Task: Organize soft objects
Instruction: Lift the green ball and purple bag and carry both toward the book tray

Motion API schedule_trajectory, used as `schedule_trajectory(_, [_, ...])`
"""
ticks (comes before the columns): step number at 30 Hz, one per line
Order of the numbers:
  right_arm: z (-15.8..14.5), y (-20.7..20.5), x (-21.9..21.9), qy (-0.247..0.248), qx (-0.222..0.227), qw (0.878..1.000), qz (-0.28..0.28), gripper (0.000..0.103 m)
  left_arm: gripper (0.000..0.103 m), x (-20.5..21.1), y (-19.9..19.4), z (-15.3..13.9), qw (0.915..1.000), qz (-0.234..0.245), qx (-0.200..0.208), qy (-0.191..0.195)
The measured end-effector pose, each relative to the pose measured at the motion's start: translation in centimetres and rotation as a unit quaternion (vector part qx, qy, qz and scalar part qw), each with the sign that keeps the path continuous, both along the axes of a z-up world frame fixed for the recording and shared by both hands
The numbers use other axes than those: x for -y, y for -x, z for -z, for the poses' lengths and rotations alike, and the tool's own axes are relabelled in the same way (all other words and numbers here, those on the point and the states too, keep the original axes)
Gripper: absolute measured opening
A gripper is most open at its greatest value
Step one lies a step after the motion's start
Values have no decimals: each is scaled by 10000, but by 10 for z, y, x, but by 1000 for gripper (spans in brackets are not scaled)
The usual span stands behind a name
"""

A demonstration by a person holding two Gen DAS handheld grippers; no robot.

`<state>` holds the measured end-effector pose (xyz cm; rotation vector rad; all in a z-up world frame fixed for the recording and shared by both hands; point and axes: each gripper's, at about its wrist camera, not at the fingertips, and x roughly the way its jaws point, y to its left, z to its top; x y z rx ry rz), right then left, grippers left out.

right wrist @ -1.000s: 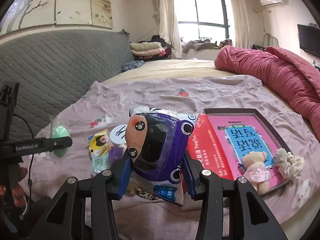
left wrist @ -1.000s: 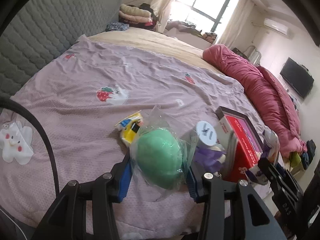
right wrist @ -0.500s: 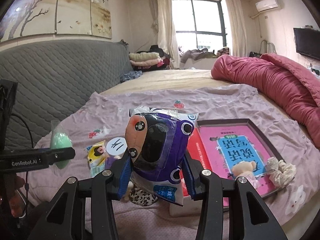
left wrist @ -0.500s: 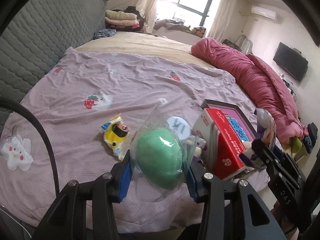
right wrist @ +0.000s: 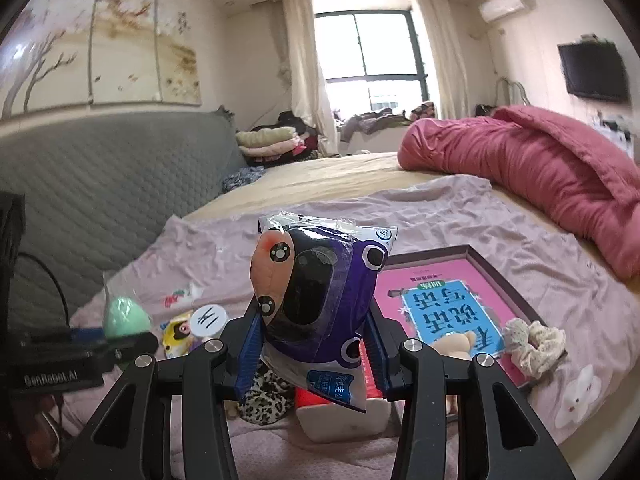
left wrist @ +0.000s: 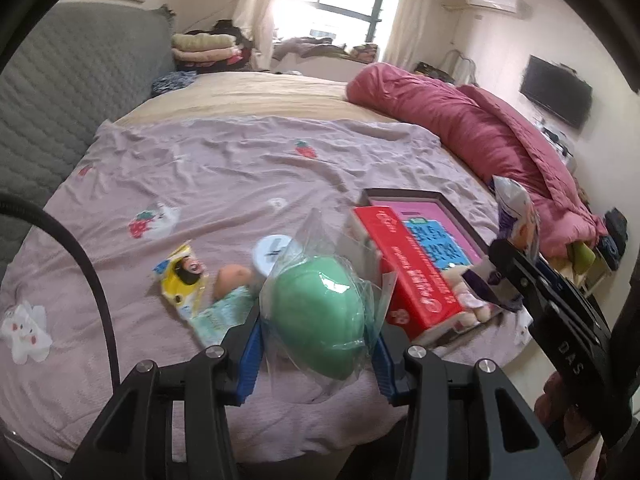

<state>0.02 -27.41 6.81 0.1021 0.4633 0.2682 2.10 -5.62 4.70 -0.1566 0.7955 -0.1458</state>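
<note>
Left tool point(left wrist: 316, 346) tight around bagged green ball point(left wrist: 318, 320)

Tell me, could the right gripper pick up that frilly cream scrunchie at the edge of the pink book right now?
Probably not yet: the right gripper is shut on the purple packet, so its jaws are full. The scrunchie itself lies uncovered.

Two soft toys in wrappers, lifted above the bed.
Green egg-shaped toy point(left wrist: 318, 312) in clear crinkled bag, tilted; purple packet point(right wrist: 320, 300) with orange face, upright.
</note>
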Motion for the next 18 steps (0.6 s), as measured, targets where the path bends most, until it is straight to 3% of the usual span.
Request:
schedule_trajectory(10, [-7, -5, 50, -322, -58, 9979, 561, 47, 47, 70, -14, -14, 9977, 653, 63, -161])
schedule_trajectory(18, [-13, -5, 81, -350, 16, 9955, 879, 47, 47, 107, -34, -27, 9955, 895, 159, -255])
